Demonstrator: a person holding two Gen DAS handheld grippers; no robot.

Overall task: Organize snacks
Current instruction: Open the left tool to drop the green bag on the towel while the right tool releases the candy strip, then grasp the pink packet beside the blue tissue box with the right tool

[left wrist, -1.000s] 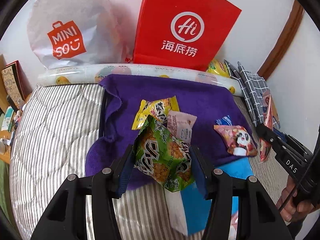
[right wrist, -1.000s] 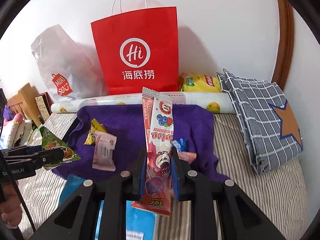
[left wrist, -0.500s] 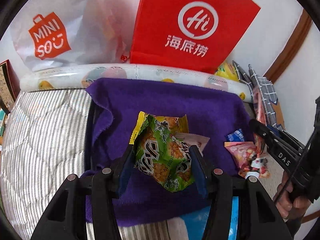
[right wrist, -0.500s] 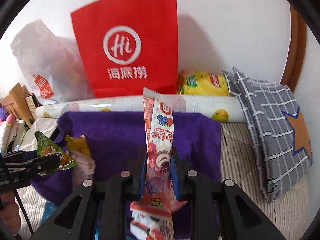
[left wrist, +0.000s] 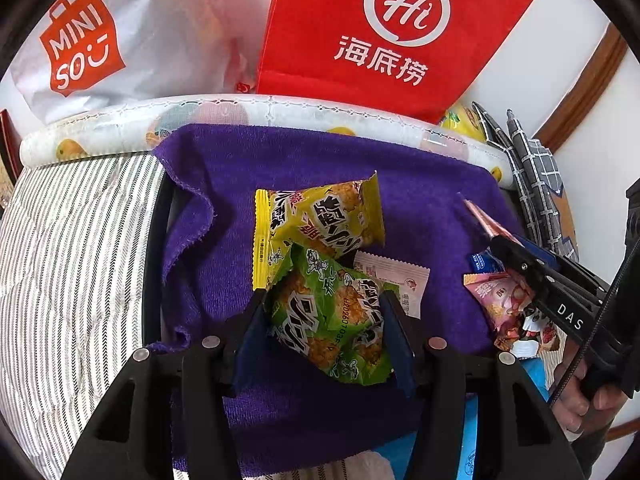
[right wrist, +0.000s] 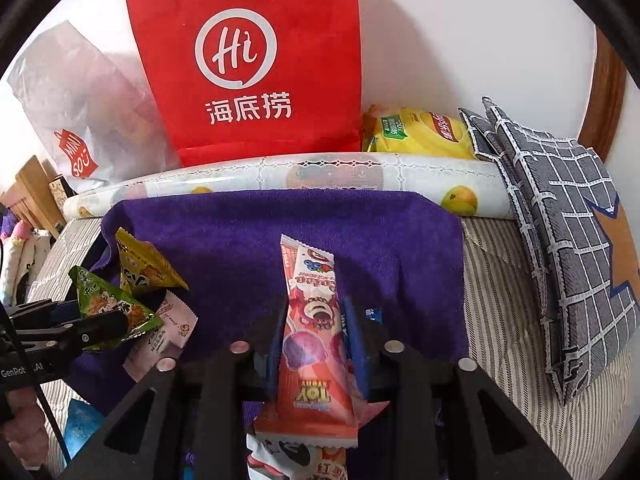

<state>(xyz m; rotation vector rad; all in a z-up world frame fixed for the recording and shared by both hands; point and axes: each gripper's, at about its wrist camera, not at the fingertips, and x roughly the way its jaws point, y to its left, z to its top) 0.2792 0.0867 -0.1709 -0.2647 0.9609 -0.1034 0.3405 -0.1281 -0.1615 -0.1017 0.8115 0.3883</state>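
My left gripper (left wrist: 324, 320) is shut on a green snack packet (left wrist: 332, 320) and holds it just above the purple towel (left wrist: 320, 168), over a yellow snack packet (left wrist: 320, 220) and a pale pink sachet (left wrist: 400, 280). My right gripper (right wrist: 316, 332) is shut on a long pink candy packet (right wrist: 312, 320), held upright over the towel (right wrist: 280, 220). The right gripper also shows at the right of the left wrist view (left wrist: 552, 292), above a pink panda packet (left wrist: 508, 308). The left gripper shows at the left of the right wrist view (right wrist: 80, 328).
A red paper bag (left wrist: 392, 28) and a white Miniso bag (left wrist: 120, 40) stand against the wall behind a rolled printed mat (left wrist: 260, 108). A grey checked cushion (right wrist: 560, 240) and a yellow packet (right wrist: 420, 132) lie at the right. The striped bedcover (left wrist: 72, 260) surrounds the towel.
Both grippers moved forward over the purple towel with their packets still held. The red bag and the towel now look closer. The green packet now hangs over the yellow packet.
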